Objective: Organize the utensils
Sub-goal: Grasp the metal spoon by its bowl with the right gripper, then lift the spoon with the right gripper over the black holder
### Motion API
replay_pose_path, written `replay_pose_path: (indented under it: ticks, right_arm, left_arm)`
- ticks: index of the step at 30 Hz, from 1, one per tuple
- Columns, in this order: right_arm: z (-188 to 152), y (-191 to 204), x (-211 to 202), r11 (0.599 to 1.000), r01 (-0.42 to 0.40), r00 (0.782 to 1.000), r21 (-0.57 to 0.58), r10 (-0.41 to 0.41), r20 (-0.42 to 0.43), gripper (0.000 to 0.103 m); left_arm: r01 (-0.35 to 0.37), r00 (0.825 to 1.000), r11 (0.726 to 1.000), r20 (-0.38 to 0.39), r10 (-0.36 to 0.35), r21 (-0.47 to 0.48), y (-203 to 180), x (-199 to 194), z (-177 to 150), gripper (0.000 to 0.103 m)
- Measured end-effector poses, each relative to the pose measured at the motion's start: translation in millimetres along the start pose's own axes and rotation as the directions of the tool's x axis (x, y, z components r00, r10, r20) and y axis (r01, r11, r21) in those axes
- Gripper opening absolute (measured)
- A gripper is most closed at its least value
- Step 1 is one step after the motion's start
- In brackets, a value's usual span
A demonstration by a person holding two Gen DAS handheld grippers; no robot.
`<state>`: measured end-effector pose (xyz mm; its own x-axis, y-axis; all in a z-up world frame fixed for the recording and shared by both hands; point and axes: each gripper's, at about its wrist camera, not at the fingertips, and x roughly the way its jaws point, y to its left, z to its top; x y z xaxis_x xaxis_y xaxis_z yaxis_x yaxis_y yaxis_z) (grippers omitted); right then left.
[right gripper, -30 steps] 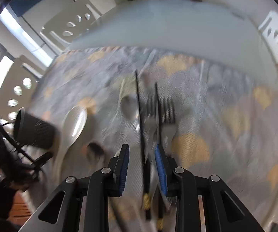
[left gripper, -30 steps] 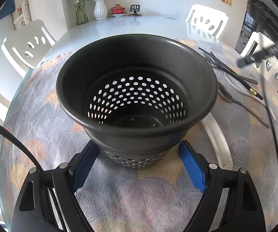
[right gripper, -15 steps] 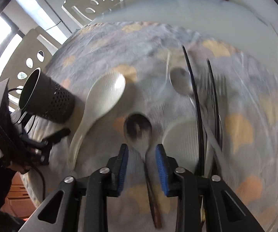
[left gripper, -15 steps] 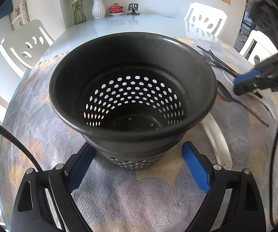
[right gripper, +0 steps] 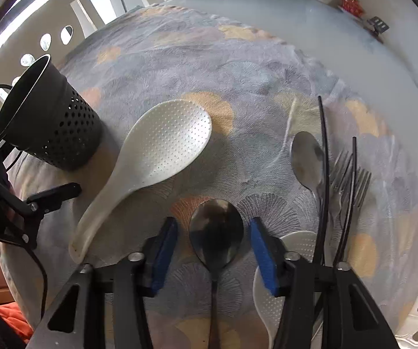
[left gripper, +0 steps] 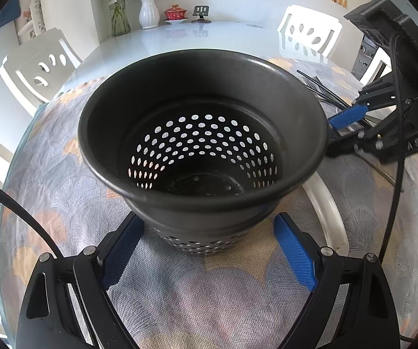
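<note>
A black perforated utensil holder [left gripper: 203, 133] stands upright and empty on the patterned cloth. My left gripper [left gripper: 209, 224] is open, its blue pads on either side of the holder's base with a slight gap. The holder [right gripper: 49, 122] also shows at the left of the right wrist view. My right gripper [right gripper: 213, 226] is open and points down, one pad on each side of the large metal spoon's [right gripper: 216, 238] bowl without touching it. A white rice paddle [right gripper: 162, 151] lies to its left. A small spoon [right gripper: 308, 157], black chopsticks [right gripper: 322, 174] and forks [right gripper: 351, 180] lie to its right.
A second white paddle [right gripper: 299, 247] lies partly under the right finger. White chairs [left gripper: 308, 37] ring the glass table. A vase [left gripper: 148, 11], a red lidded cup [left gripper: 175, 14] and a small stand [left gripper: 200, 13] sit at its far side. A black cable [left gripper: 395, 174] hangs at right.
My right gripper has swung left from over the chopsticks to over the large spoon, sinking, rolling and opening slightly. The left jaws have spread a little wider around the holder.
</note>
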<state>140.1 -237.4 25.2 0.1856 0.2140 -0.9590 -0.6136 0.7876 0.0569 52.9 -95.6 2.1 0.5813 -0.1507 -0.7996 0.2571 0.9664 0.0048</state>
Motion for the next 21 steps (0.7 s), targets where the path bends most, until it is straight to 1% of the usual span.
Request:
replay_pose_path:
  ticks: [3, 8, 16, 20, 21]
  right_arm:
    - [-4, -8, -7, 0.999, -0.021, 1.0, 0.044, 0.02, 0.022, 0.036]
    - [-14, -13, -34, 0.994, -0.059, 0.993, 0.094, 0.049, 0.106, 0.036]
    - [-30, -7, -83, 0.987, -0.042, 0.977, 0.158, 0.008, 0.211, 0.036]
    - [-38, -8, -113, 0.982, -0.05, 0.964, 0.181, 0.0, 0.267, 0.036]
    - [-38, -8, -123, 0.981, -0.057, 0.957, 0.188, 0.0, 0.289, 0.036]
  left_arm:
    - [0.0, 1.0, 1.0, 0.0, 0.0, 0.0, 0, 0, 0, 0.09]
    - [0.0, 1.0, 1.0, 0.0, 0.0, 0.0, 0, 0, 0, 0.09]
    - [0.001, 1.0, 1.0, 0.0, -0.001, 0.0, 0, 0, 0, 0.09]
    - [0.001, 1.0, 1.0, 0.0, -0.001, 0.0, 0, 0, 0, 0.091]
    - [0.003, 1.0, 1.0, 0.0, -0.003, -0.001, 0, 0, 0, 0.091]
